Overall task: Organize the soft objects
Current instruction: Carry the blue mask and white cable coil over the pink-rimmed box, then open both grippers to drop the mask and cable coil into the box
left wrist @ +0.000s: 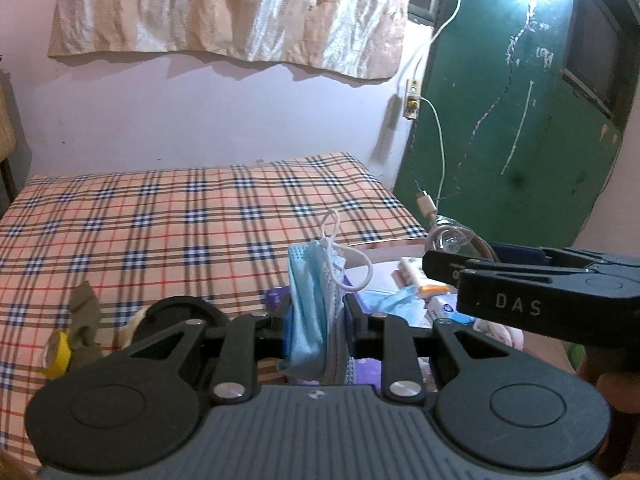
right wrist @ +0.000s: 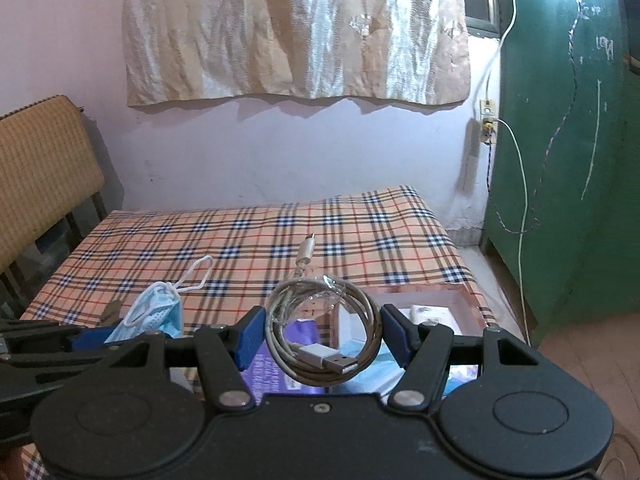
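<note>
While the left gripper (left wrist: 318,320) clenches a folded blue face mask (left wrist: 312,304) between its jaws, the mask stands up above the pads with its white ear loops (left wrist: 352,268) flopping over the right jaw. The right gripper (right wrist: 322,340) grips a coiled USB cable (right wrist: 324,340) across its width, both blue pads (right wrist: 250,338) pressing the coil's sides, the plug end sticking out ahead of the jaws. Ahead of both grippers spreads a plaid sheet (left wrist: 160,220); below the jaws sits a box (right wrist: 460,300) of small packets.
</note>
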